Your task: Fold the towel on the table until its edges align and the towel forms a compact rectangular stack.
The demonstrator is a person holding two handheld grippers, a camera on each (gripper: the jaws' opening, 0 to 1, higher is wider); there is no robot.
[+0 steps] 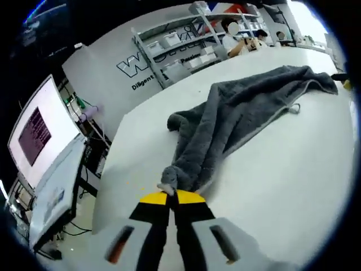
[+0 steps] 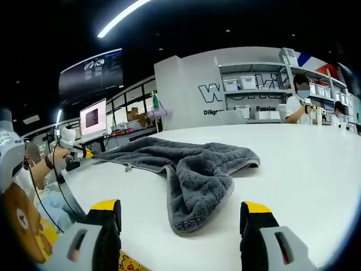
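Towel, grey and plush, lies rumpled and loosely bunched on the white tabletop, stretched in a long diagonal heap with a pale hem along one side. In the left gripper view one corner of it is drawn out to a narrow point that ends between the yellow-tipped jaws of the left gripper; those jaws are pressed together on that corner, with no gap showing between them. The rest of the cloth trails away from the pinch toward the far end of the tabletop.

In the right gripper view the towel sits just ahead of the right gripper, whose jaws stand wide apart and hold nothing; the nearest rounded fold of the cloth lies between the lines of the two jaws but a little beyond their tips, not touching either.

Beyond the tabletop stands a grey wall with lettering, beside shelving with white bins. A lit monitor stands off the tabletop's edge. People sit at the far side of the room.
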